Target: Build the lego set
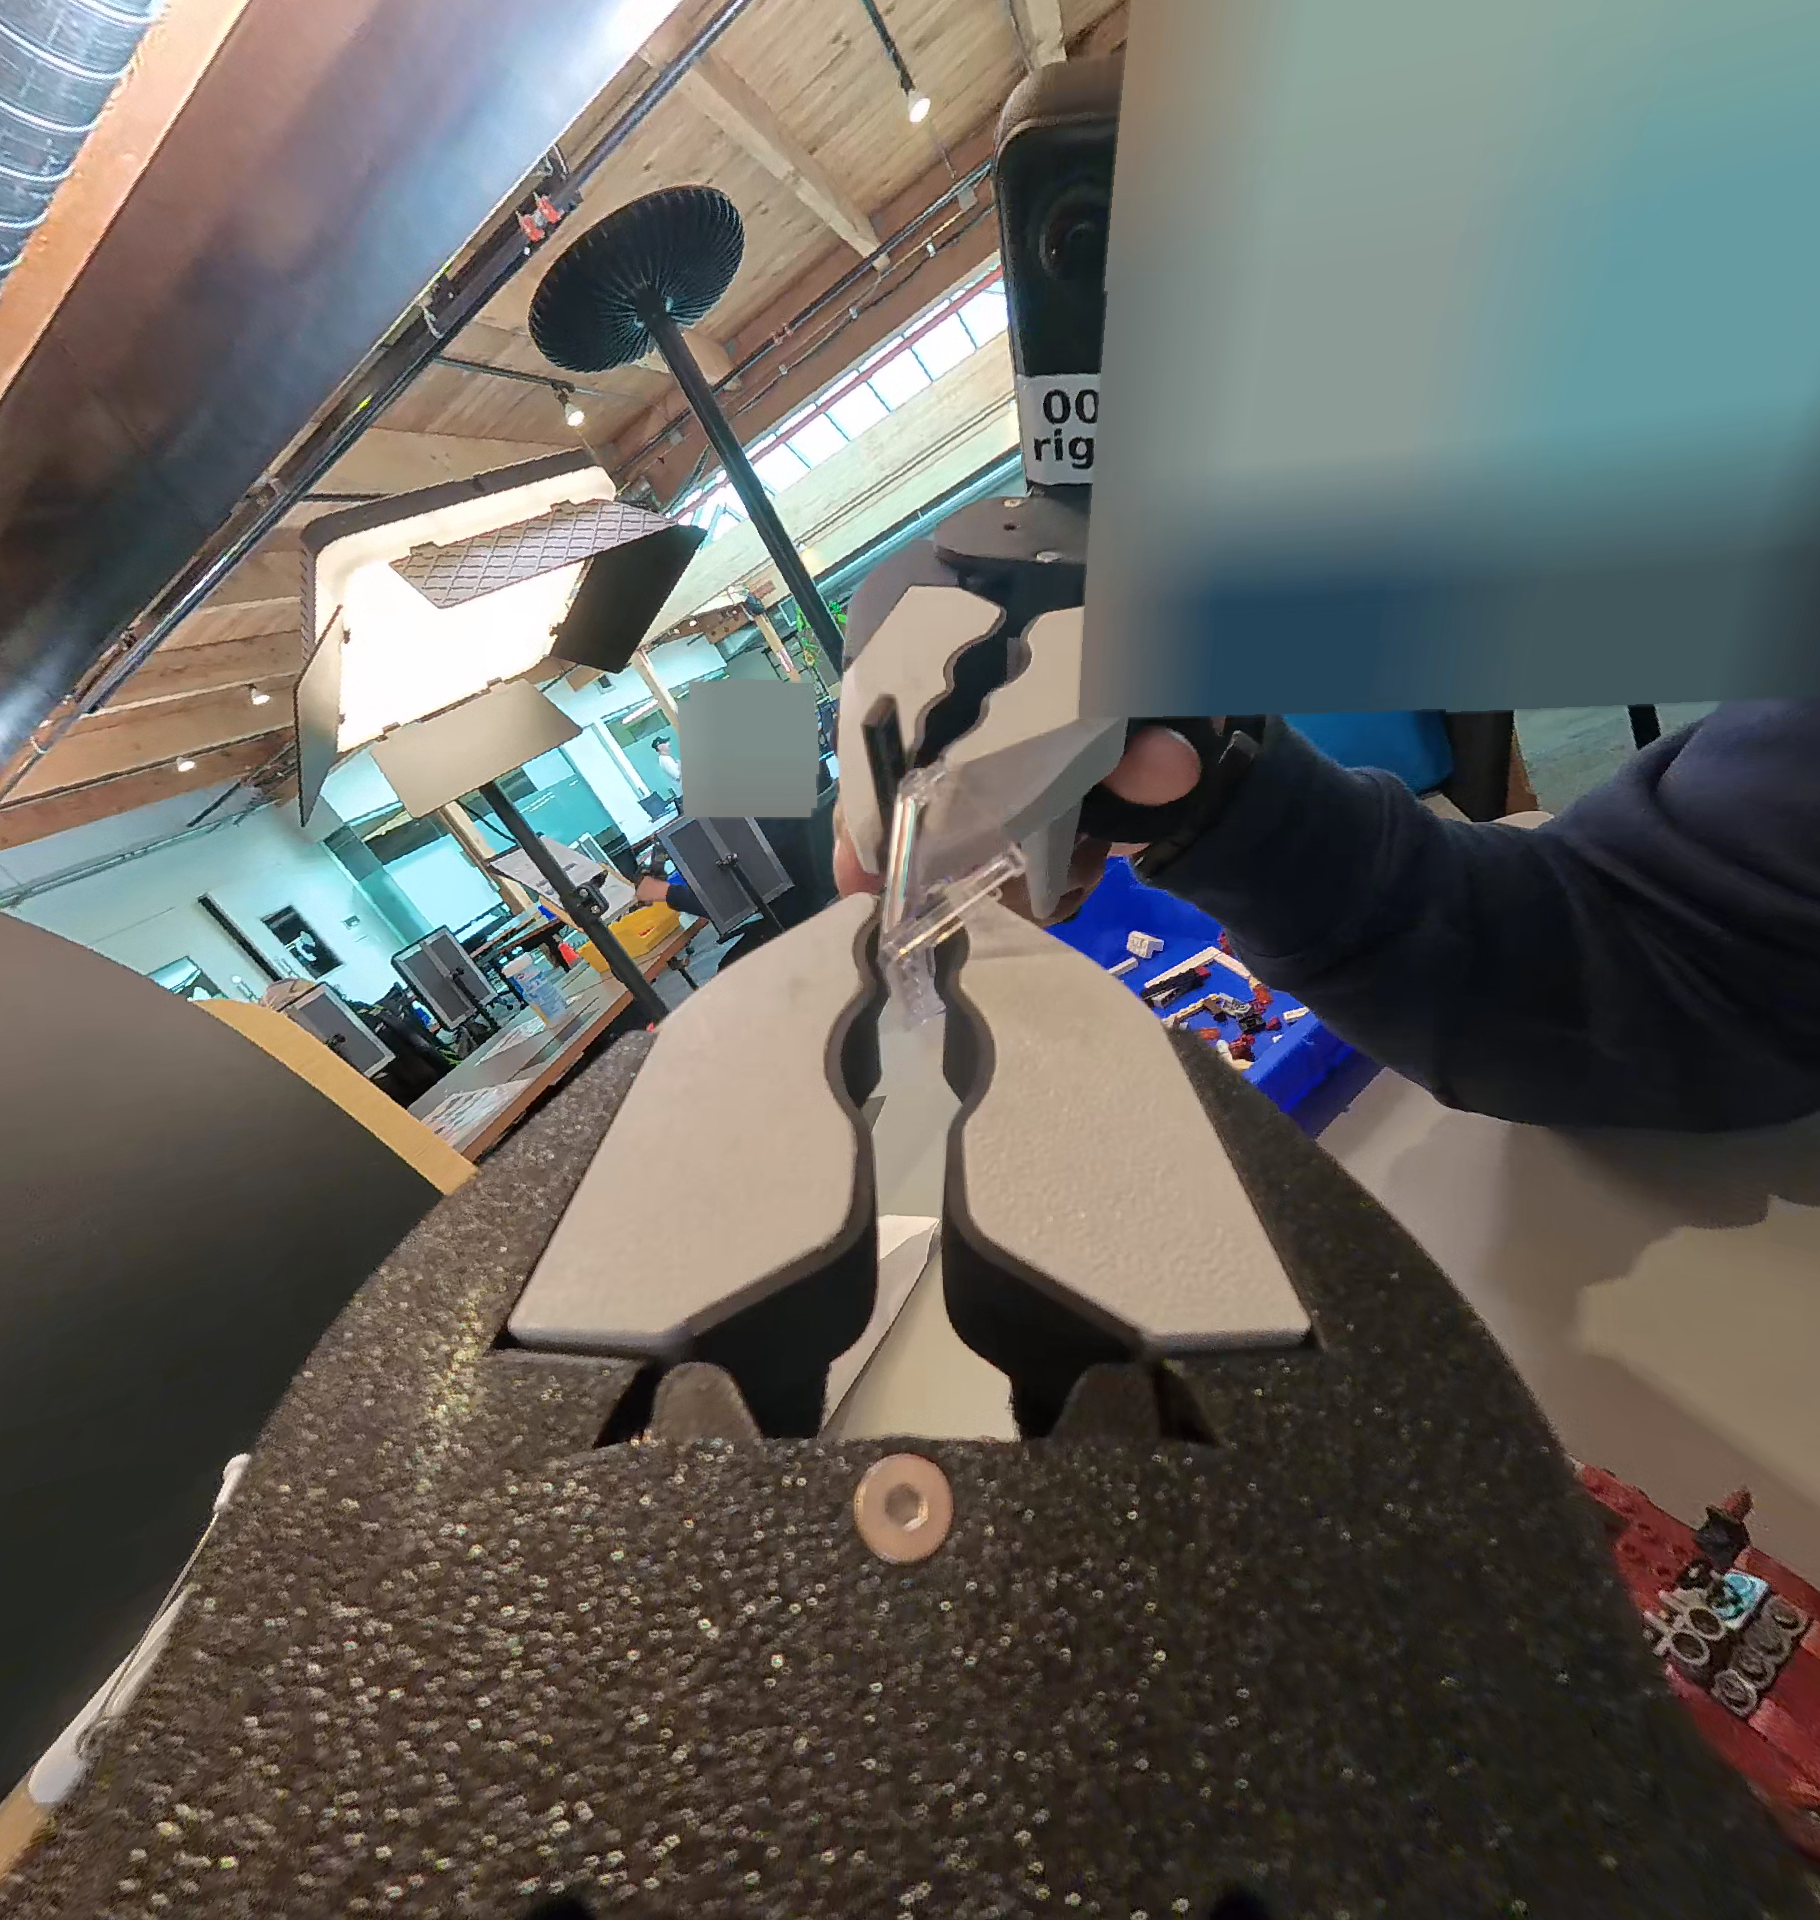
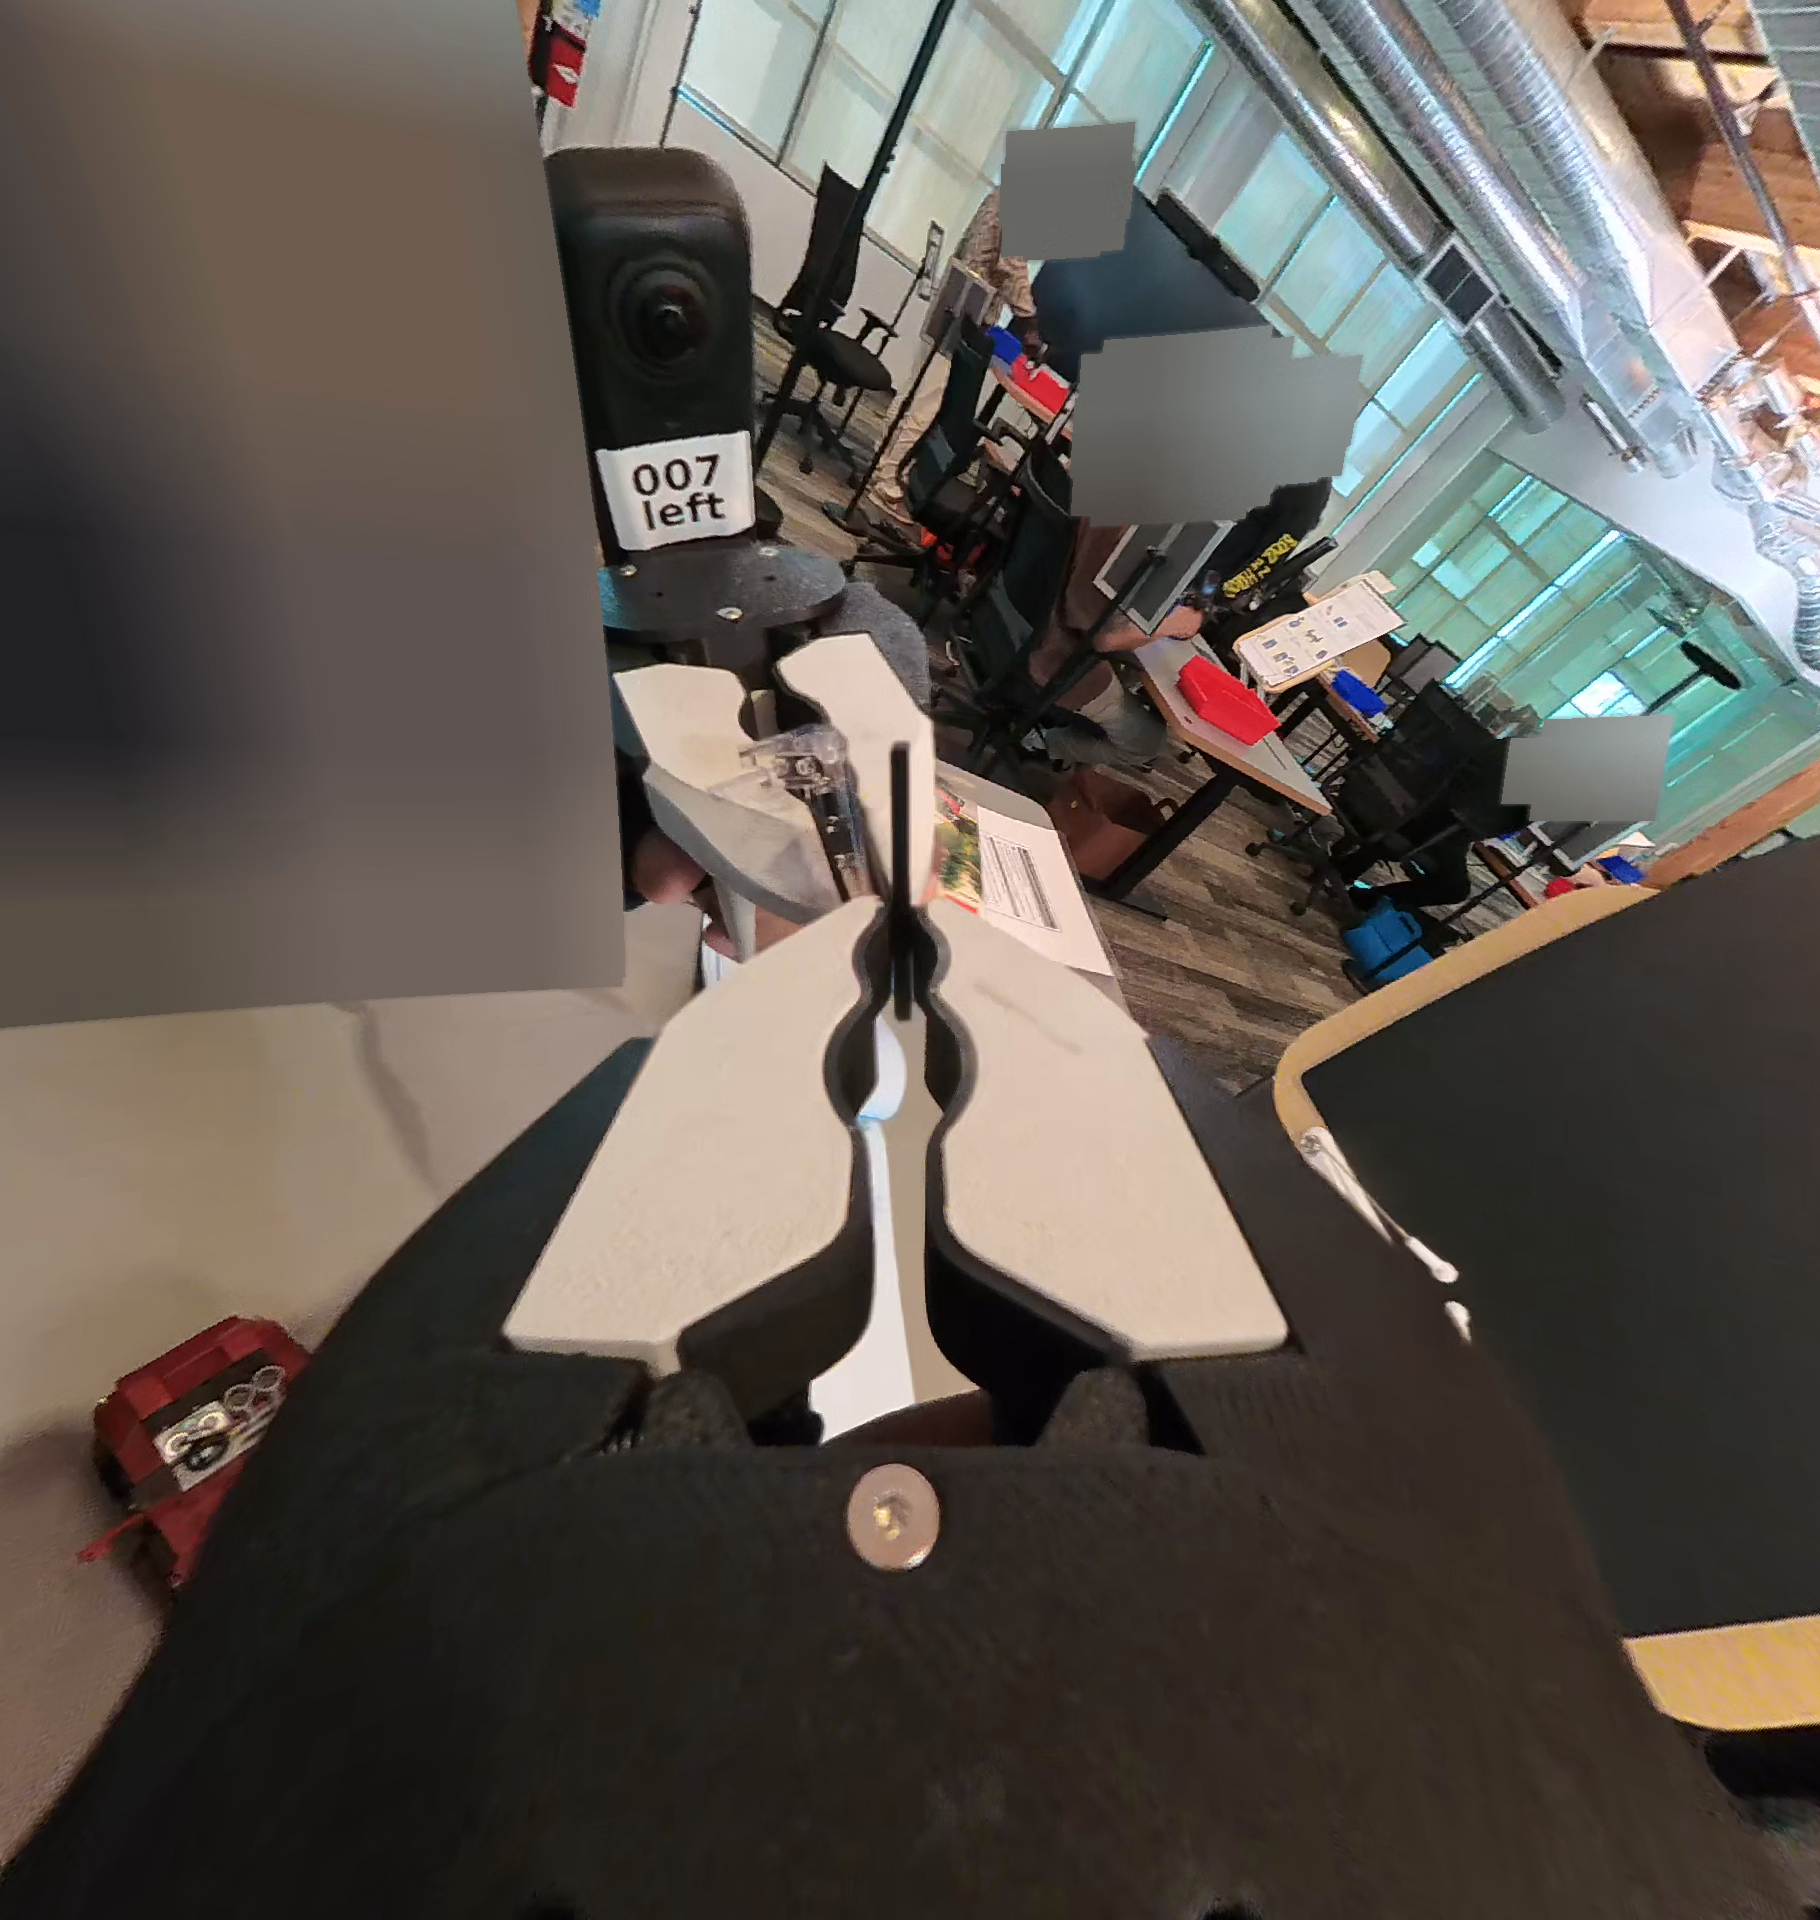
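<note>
In the left wrist view my left gripper (image 1: 911,920) is shut on a clear, see-through plastic piece (image 1: 932,862) that sticks up out of its fingertips. Right behind it my right gripper (image 1: 927,738) comes in from above, shut on a thin flat black piece (image 1: 881,748) that stands close beside the clear piece. In the right wrist view my right gripper (image 2: 901,920) pinches that black strip (image 2: 900,831) edge-on. The left gripper (image 2: 771,717) faces it just beyond, with the clear piece (image 2: 802,746) in its jaws. Both are held up above the white table (image 1: 1508,1299).
A dark red brick model with round grey parts (image 1: 1737,1642) lies on the table, and also shows in the right wrist view (image 2: 199,1423). A blue bin of loose bricks (image 1: 1218,997) stands behind. A black panel with a wooden edge (image 2: 1612,1247) is close by. A printed sheet (image 2: 1031,883) lies on the table. Left and right tips are no more than a few centimetres apart.
</note>
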### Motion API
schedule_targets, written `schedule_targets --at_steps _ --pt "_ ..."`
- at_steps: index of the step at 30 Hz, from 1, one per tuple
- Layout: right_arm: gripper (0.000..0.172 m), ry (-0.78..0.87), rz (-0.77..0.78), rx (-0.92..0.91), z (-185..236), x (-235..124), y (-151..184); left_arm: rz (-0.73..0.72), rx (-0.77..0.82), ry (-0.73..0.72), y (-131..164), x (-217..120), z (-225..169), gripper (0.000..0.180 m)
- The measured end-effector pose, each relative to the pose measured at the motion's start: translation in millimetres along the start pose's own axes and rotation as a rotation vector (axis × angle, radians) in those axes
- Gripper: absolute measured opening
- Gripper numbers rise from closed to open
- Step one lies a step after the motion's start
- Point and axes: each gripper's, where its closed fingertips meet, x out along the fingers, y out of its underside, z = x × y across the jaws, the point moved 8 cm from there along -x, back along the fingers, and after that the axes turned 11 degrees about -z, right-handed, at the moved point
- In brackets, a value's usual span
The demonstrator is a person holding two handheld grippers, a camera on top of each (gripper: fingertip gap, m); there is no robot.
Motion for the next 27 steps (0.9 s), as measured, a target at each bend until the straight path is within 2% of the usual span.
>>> schedule_targets --at_steps 6,15,27 --pt "0.003 0.035 0.028 -0.031 -2 -1 1 0.046 0.004 -0.015 1 0 2 0.007" --pt "0.003 0.086 0.163 -0.203 7 6 5 0.193 0.076 -0.045 4 4 1 0.007" --pt "0.004 0.112 0.15 -0.394 12 8 4 0.157 0.002 -0.033 5 2 4 0.007"
